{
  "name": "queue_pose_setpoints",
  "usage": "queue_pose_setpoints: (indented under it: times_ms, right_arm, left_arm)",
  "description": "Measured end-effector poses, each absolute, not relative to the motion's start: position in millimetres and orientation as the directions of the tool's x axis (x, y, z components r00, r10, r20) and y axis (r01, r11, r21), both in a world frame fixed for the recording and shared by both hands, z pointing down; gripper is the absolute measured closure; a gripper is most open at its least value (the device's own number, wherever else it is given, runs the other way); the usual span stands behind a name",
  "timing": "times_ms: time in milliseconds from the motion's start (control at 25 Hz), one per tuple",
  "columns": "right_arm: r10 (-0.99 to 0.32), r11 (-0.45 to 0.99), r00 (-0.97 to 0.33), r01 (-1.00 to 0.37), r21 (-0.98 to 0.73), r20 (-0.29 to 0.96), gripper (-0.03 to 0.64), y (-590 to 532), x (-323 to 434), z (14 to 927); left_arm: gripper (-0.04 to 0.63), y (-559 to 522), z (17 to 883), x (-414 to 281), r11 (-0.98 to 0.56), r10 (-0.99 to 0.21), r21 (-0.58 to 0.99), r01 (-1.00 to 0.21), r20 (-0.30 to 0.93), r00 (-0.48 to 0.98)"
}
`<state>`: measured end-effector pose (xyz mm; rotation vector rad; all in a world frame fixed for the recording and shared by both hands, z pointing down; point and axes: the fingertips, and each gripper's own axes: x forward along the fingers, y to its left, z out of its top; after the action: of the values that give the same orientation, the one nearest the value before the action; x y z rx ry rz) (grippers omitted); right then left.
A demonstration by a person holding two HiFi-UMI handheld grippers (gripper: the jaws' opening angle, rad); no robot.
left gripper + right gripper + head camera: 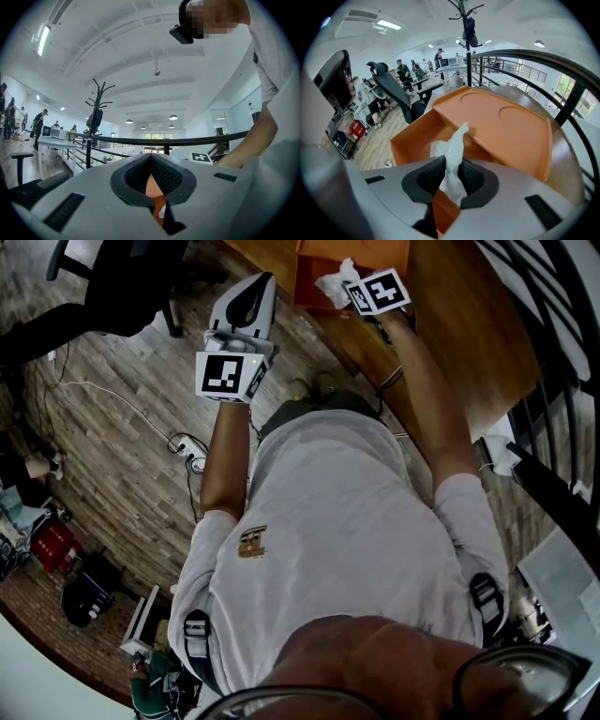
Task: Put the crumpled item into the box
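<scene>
Tissue (457,138) in right tongs (451,161) at orange box (412,136), office chair (396,91) beside

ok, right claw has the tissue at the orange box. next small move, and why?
Probably open the right claw and let go. The crumpled tissue is pinched between its pads and, in the head view, appears to sit over the open orange box, whose lid is folded back. A release should drop it inside. If it clings to a pad, a slight dip toward the opening may help.
</scene>
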<state>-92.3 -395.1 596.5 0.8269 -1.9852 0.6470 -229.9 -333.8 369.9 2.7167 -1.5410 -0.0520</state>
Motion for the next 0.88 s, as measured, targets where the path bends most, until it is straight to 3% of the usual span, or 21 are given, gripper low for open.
queue_pose_setpoints:
  times_ms: [200,880]
  right_arm:
    - [-0.346,0.692,-0.319,-0.722,0.010,0.882,0.465,-394.5,-90.1,598.0]
    - [-0.514,0.724,-0.238,-0.635,0.269,0.824,0.407,-385.5,-69.1,568.8]
  left_arm:
    - [0.575,-336.7,374.9,-230.5,-0.527,-0.850,0.041,-0.849,-0.021,0.527]
    - [0.575,-337.2,375.8,-226.3,-0.556,-0.831,0.045,-0.830,-0.023,0.556]
